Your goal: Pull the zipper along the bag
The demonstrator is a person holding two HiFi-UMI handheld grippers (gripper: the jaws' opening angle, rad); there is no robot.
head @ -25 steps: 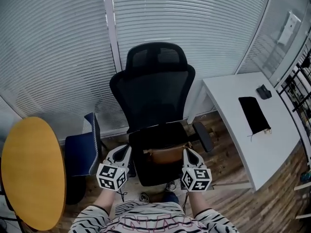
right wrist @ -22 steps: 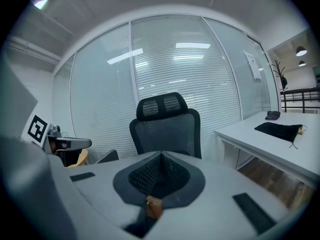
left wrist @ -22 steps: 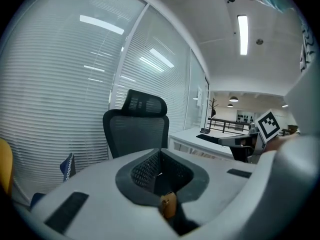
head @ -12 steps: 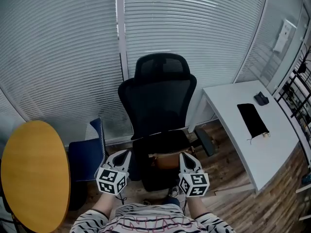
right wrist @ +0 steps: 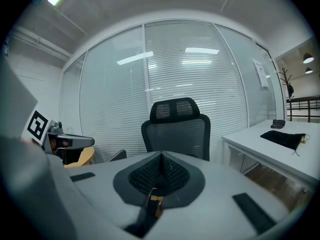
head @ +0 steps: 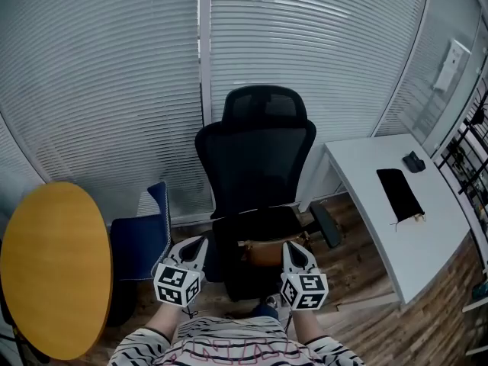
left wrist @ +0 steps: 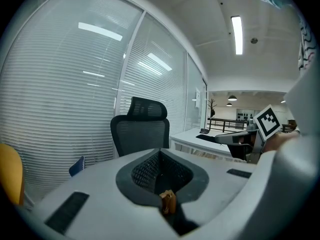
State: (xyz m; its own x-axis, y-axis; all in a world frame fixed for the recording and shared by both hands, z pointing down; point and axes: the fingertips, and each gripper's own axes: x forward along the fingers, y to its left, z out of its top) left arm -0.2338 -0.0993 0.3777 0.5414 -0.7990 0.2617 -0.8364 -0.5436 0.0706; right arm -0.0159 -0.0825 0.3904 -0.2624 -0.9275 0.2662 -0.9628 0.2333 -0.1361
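Observation:
A brown bag (head: 267, 252) lies across the seat of a black mesh office chair (head: 255, 158); its zipper is too small to make out. My left gripper (head: 200, 240) hovers at the seat's left front corner, its jaws shut on nothing. My right gripper (head: 288, 245) hovers at the bag's right end, also shut and empty, apart from the bag. In the left gripper view the shut left gripper (left wrist: 160, 151) points at the chair (left wrist: 140, 129). The right gripper (right wrist: 161, 154) faces the chair's backrest (right wrist: 177, 126). The bag does not show in either gripper view.
A white desk (head: 366, 181) stands to the right with a black pouch (head: 399, 194) and a small black object (head: 414, 162) on it. A round yellow table (head: 53, 265) is at the left, a blue seat (head: 141, 235) beside the chair. Window blinds close off the back.
The head view has swung a little, so the chair and bag sit further right and lower in it. Both grippers keep their stance on either side of the bag.

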